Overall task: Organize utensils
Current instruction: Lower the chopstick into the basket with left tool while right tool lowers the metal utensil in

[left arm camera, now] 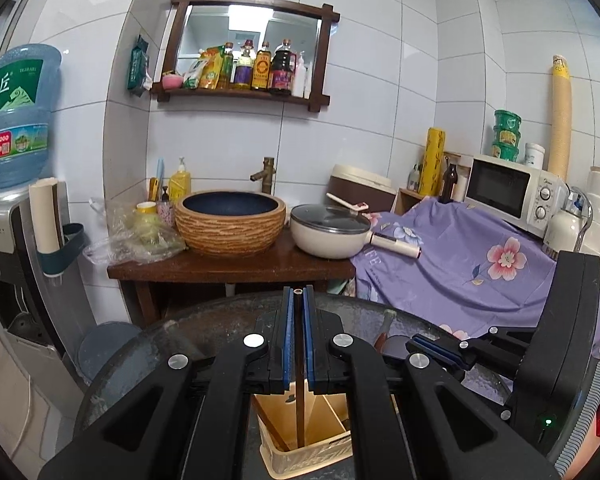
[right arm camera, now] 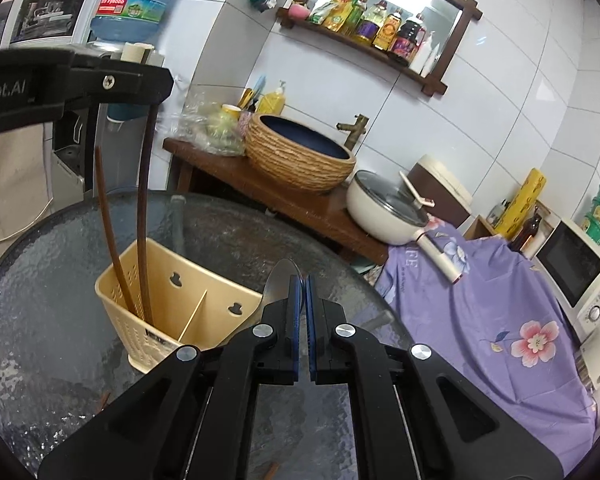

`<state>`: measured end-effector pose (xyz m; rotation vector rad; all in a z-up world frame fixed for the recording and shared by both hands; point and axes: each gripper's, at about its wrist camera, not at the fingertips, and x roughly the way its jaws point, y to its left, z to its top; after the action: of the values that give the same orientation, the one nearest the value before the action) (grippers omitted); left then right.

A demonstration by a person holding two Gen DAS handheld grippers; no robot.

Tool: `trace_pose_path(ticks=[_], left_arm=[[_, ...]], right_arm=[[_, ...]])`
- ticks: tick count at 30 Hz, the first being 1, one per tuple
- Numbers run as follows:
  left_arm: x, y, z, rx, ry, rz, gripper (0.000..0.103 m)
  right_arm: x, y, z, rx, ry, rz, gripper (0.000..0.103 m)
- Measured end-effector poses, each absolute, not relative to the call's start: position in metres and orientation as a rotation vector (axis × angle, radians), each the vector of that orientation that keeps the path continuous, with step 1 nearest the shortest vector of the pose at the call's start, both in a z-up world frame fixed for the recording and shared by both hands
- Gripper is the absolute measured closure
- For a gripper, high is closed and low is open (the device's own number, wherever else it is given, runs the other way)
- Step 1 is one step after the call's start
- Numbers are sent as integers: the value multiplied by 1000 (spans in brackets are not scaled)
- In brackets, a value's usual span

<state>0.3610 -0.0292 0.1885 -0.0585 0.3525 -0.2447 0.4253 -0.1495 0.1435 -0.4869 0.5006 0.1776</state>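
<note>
A cream plastic utensil holder with a middle divider stands on the round glass table. My left gripper is shut on a dark brown chopstick, held upright with its lower end inside the holder. In the right wrist view that chopstick sits in the left compartment, beside a second leaning chopstick. My right gripper is shut on a metal spoon, whose bowl sticks up left of the pads, just right of the holder. The right compartment looks bare.
Loose brown stick ends lie on the glass near the front edge. Behind the table are a wooden counter with a woven basin, a lidded white pan, a purple floral cloth, a microwave and a water dispenser.
</note>
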Motion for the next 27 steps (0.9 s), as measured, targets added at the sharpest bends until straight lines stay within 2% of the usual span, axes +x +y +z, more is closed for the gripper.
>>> trace_pose_path(ticks=[16,18,19,21,22,23,27], left_arm=[[362,-38,156,-6,396,-250,98],[361,-38,155,-7,398,-256,94],[360,-38,156,-6,396,-255,90],[356,-36,158,-8,373,-252,69],[353,-33,160,-17,356,-256,65],[351,-33,162,-23,348,-260,62],[342,-26,171,-45,324,-272,58]], right_arm=[[428,-161,115,-413,542,213,99],[430,-164,113,-397,545,211,97],[430,-166,112,-388,549,216,92],[428,-169,111,-377,536,218,79],[426,-170,111,-371,522,215,63],[424,-173,112,-360,508,214,55],[417,-183,118,-319,470,206,53]])
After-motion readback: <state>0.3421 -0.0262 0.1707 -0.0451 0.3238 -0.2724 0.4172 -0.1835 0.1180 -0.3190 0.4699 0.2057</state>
